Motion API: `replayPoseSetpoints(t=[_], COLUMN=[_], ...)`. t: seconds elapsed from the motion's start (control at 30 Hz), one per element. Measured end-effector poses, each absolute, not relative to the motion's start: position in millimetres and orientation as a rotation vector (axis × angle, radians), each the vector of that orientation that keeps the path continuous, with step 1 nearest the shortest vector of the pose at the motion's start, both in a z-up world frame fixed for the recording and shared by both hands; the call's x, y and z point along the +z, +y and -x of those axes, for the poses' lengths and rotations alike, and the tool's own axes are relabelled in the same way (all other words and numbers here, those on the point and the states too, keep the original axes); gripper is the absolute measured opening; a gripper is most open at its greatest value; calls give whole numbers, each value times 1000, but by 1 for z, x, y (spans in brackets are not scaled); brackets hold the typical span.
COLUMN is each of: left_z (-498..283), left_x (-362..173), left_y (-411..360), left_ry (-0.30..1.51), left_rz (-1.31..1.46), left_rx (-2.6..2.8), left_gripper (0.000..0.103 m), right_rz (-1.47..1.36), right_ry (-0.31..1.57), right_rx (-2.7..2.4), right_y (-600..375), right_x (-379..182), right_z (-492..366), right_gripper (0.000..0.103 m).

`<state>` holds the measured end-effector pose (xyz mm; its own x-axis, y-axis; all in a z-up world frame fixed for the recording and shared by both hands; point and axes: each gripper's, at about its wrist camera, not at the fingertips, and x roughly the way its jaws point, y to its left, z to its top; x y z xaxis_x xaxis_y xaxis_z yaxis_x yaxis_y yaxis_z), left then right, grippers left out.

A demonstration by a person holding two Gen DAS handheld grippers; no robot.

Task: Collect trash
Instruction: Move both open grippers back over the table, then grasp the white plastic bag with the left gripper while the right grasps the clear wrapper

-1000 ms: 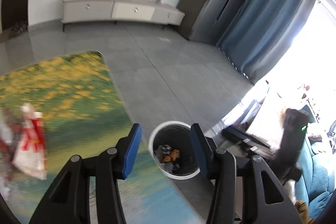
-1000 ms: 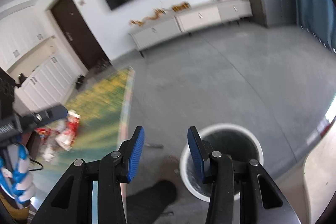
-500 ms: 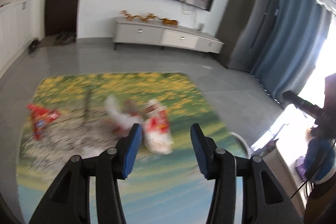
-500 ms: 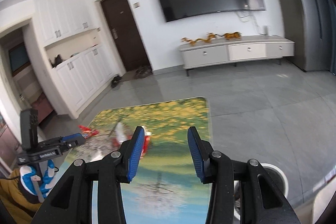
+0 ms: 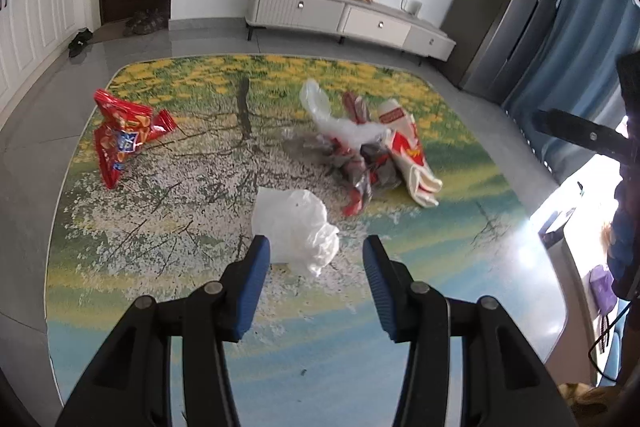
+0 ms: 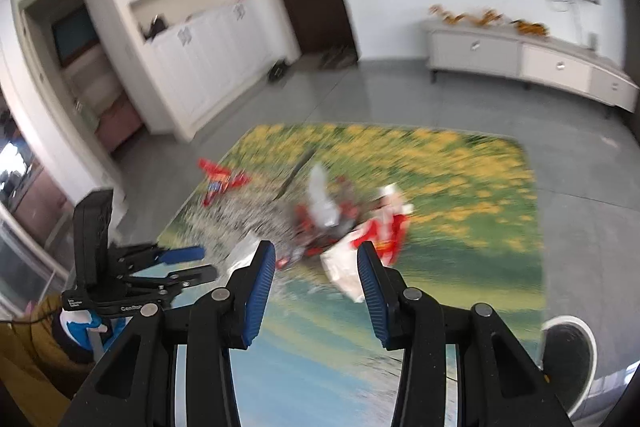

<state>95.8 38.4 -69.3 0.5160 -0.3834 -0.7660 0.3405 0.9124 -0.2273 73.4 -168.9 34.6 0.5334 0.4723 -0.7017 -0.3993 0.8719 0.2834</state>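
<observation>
Trash lies scattered on a flower-print rug [image 5: 168, 227]. A crumpled white plastic bag [image 5: 294, 223] lies nearest, just beyond the tips of my left gripper [image 5: 316, 255], which is open and holds nothing. Further off lies a pile of wrappers [image 5: 360, 163], with a red-and-white bag [image 5: 408, 151] and a clear bag [image 5: 320, 107]. A red snack bag [image 5: 120, 139] lies apart at the left. My right gripper [image 6: 316, 259] is open and empty, above the rug and facing the blurred pile [image 6: 336, 223]. The white-rimmed trash bin [image 6: 568, 343] stands at the lower right.
A low white TV cabinet [image 5: 344, 19] stands against the far wall under a TV. A dark door with shoes [image 5: 80, 39] is at the far left, beside white cupboards [image 6: 200, 59]. A grey cabinet and blue curtains [image 5: 560, 39] fill the right. Grey floor tiles surround the rug.
Both views have swung away from the trash bin and onto the rug with the scattered trash. The left gripper has come down close to the white bag. Neither gripper's jaws have changed.
</observation>
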Motion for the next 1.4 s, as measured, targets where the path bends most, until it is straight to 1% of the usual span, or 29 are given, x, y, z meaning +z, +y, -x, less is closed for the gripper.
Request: replayPoseSetpoints(t=[0.3, 0.57, 0.63, 0.67, 0.7, 0.73, 1.0, 1.23, 1.4], left_z=[-114, -121, -122, -122, -123, -122, -115, -104, -98], left_x=[-96, -107, -109, -109, -109, -108, -100, -88, -78], left_y=[32, 32, 35, 36, 37, 38, 51, 64, 74], left_ry=[988, 993, 997, 995, 993, 990, 965, 939, 914], left_rz=[-6, -11, 5, 13, 19, 24, 70, 109, 150], left_rx=[-464, -491, -498, -500, -504, -507, -509, -489, -479], left_gripper=[46, 45, 37, 35, 30, 25, 21, 20, 20], right_rz=[-4, 64, 81, 86, 87, 88, 140, 144, 90], right_ry=[1058, 1122, 1135, 1144, 1151, 1154, 1168, 1112, 1034], right_rx=[562, 516, 500, 493, 488, 486, 487, 514, 585], right_y=[-97, -73, -69, -68, -66, -66, -55, -50, -51], right_x=[-31, -61, -67, -70, -73, -74, -82, -70, -41], right_z=[-133, -158, -162, -164, -167, -168, -162, -150, -134], right_gripper=[40, 40, 38, 38, 36, 33, 19, 18, 18])
